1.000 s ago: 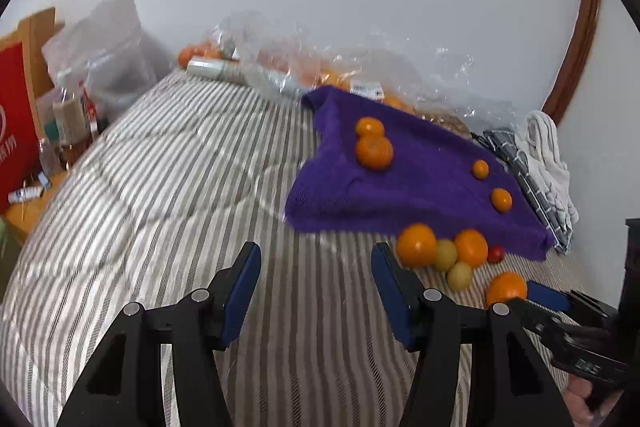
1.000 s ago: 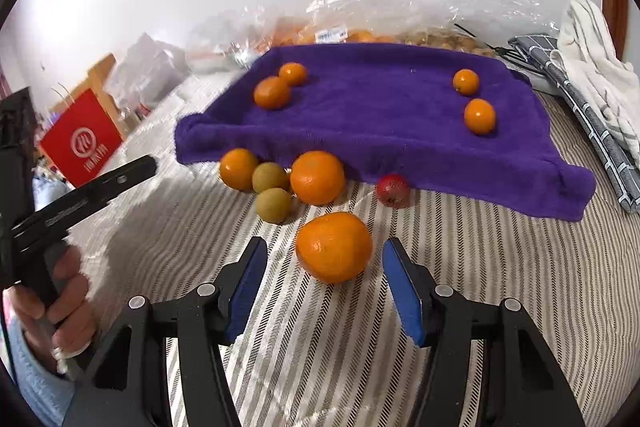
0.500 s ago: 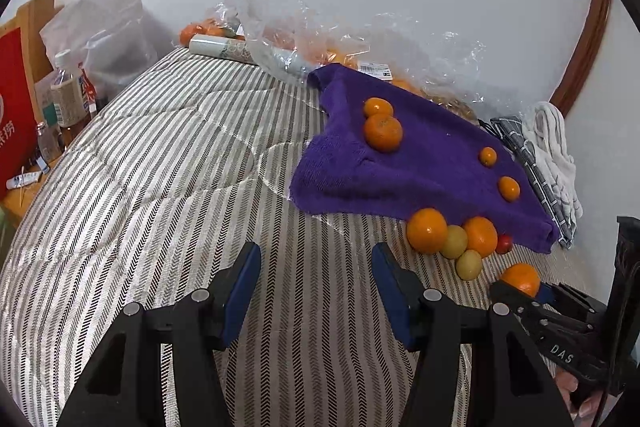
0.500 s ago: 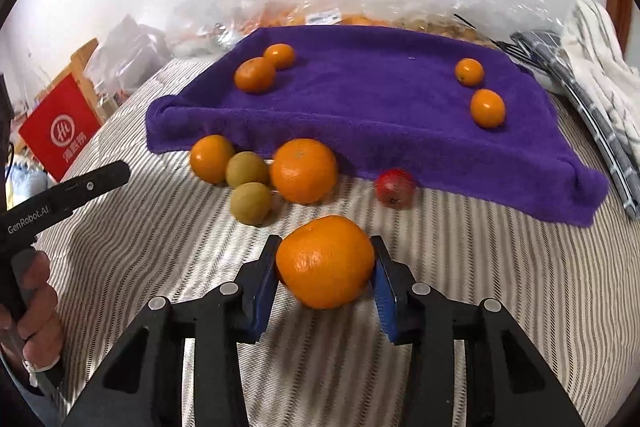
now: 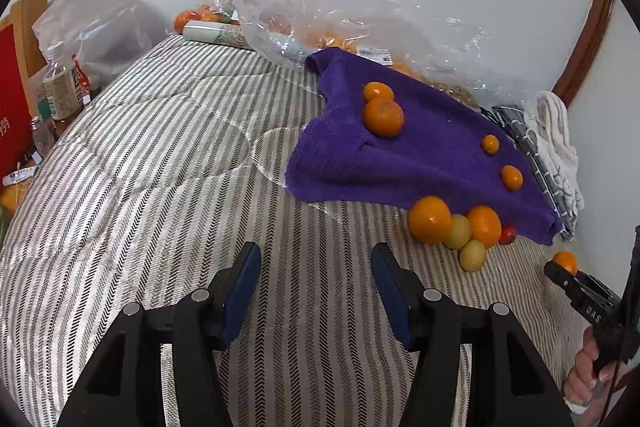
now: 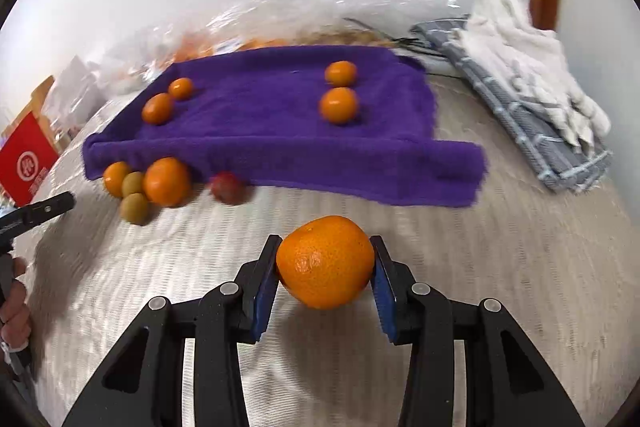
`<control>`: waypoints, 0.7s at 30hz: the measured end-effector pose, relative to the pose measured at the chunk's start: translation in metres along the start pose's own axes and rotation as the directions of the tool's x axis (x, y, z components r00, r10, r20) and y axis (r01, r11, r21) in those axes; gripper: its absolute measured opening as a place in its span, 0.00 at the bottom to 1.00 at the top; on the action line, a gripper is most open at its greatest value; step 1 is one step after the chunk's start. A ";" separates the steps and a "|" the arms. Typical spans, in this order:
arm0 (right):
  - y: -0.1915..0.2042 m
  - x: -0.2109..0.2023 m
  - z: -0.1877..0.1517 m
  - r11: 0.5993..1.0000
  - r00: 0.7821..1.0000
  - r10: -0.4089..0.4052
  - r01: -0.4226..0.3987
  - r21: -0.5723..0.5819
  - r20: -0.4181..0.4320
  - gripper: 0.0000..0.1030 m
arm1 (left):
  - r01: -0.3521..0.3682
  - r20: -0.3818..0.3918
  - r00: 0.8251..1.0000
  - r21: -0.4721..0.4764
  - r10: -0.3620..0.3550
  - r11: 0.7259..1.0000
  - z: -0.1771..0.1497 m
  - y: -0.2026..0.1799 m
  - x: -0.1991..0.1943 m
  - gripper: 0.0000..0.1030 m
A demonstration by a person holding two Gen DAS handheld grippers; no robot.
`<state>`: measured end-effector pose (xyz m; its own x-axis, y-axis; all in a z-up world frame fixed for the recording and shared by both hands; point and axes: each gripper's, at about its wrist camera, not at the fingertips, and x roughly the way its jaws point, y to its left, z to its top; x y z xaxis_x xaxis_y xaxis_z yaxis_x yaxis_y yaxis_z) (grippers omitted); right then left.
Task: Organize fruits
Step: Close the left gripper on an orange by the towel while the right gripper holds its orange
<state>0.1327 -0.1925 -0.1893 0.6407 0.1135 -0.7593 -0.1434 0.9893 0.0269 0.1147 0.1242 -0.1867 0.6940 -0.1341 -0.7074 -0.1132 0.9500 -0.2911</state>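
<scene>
Right wrist view: I'm holding the orange [image 6: 325,267] across its widest part in my right gripper [image 6: 325,269], lifted off the bedspread [image 6: 500,267] short of the purple towel [image 6: 280,115] — light, firm, smooth-skinned, probably slippery; left gripper [image 5: 316,281] idling wide open, empty.

Orange fruit [image 6: 325,267], purple towel [image 6: 280,131] (grey-and-white striped bedcover [image 5: 140,167]).
</scene>
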 end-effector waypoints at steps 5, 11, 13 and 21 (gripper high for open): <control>-0.024 -0.002 0.000 0.999 1.000 -0.008 0.007 0.046 0.029 0.41 | 0.024 0.005 1.000 0.016 -0.025 1.000 0.000 -0.004 -0.002 0.53; -0.032 -0.005 0.001 0.996 0.998 0.036 -0.040 0.082 0.051 0.41 | 0.096 -0.066 0.993 0.002 -0.096 0.995 -0.001 -0.020 0.000 0.52; -0.030 -0.005 0.001 0.996 0.998 0.045 -0.049 0.071 0.047 0.41 | 0.144 -0.082 0.986 -0.024 -0.146 0.989 0.001 -0.030 0.001 0.52; -0.029 -0.005 0.000 0.996 0.998 0.055 -0.058 0.062 0.040 0.41 | 0.106 -0.073 0.992 -0.015 -0.107 0.994 0.019 -0.064 0.018 0.52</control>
<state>0.1335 -0.2221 -0.1861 0.6616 0.1717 -0.7300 -0.1331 0.9849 0.1109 0.1480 0.0665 -0.1681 0.6486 -0.2552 -0.7170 -0.0493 0.9260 -0.3742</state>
